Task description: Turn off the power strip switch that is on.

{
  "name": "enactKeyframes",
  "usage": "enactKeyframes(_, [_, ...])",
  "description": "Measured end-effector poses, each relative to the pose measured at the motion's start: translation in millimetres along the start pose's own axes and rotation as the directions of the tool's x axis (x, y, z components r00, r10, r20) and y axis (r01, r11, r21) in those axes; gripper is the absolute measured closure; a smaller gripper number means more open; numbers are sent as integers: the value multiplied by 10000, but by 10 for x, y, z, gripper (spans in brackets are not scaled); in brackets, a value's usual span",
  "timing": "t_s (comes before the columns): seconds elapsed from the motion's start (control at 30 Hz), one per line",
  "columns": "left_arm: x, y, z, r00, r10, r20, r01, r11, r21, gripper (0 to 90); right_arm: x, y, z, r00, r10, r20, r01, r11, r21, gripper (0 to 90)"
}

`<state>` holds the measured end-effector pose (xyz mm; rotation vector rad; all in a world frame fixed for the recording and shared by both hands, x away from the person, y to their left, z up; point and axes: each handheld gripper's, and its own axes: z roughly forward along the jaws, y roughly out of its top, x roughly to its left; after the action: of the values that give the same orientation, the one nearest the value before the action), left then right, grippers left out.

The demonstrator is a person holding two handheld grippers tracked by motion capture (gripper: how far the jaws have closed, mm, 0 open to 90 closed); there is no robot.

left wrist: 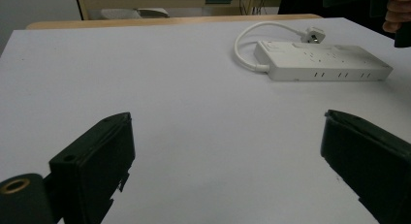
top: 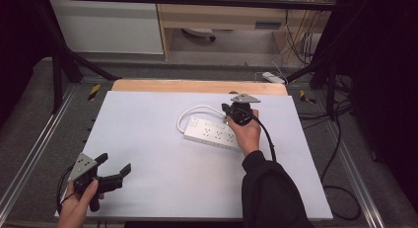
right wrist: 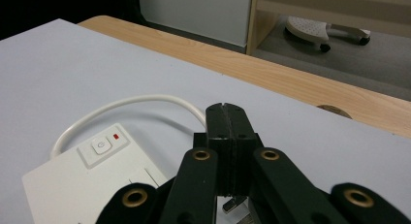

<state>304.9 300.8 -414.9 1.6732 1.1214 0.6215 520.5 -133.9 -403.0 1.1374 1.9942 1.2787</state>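
A white power strip [top: 212, 133] [left wrist: 320, 61] [right wrist: 92, 170] lies right of the middle of the white tabletop [top: 157, 139], its switch end toward the far left. Its white cord [top: 194, 111] [right wrist: 126, 105] loops round to the plug [left wrist: 315, 35], which rests beside the strip's far edge. My right gripper [top: 226, 109] [right wrist: 226, 110] is shut just above that plug, jaws pressed flat together; metal prongs [right wrist: 235, 204] show beneath them. My left gripper [top: 116, 163] [left wrist: 228, 120] is open over bare table at the near left, with nothing between its jaws.
A strip of wooden table [top: 197, 86] [right wrist: 300, 81] borders the white top at the far side. Beyond it stand a wooden shelf unit [top: 217, 16] and a wheeled base [right wrist: 315, 30] on the floor. Cables [top: 340, 154] trail along the right edge. Black frame struts [top: 64, 55] rise at the left.
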Motion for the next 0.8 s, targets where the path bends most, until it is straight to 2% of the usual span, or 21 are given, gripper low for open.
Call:
enactKeyframes(0.5, [-9, -1, 5, 10000, 55, 38, -55, 10000, 17, 54, 56, -98, 60, 9998, -138, -122, 143, 9988, 468, 900])
enactKeyframes(0.8, [-11, -1, 6, 10000, 80, 43, -80, 10000, 2, 54, 36, -235, 49, 10000, -73, -66, 78, 9965, 838, 900])
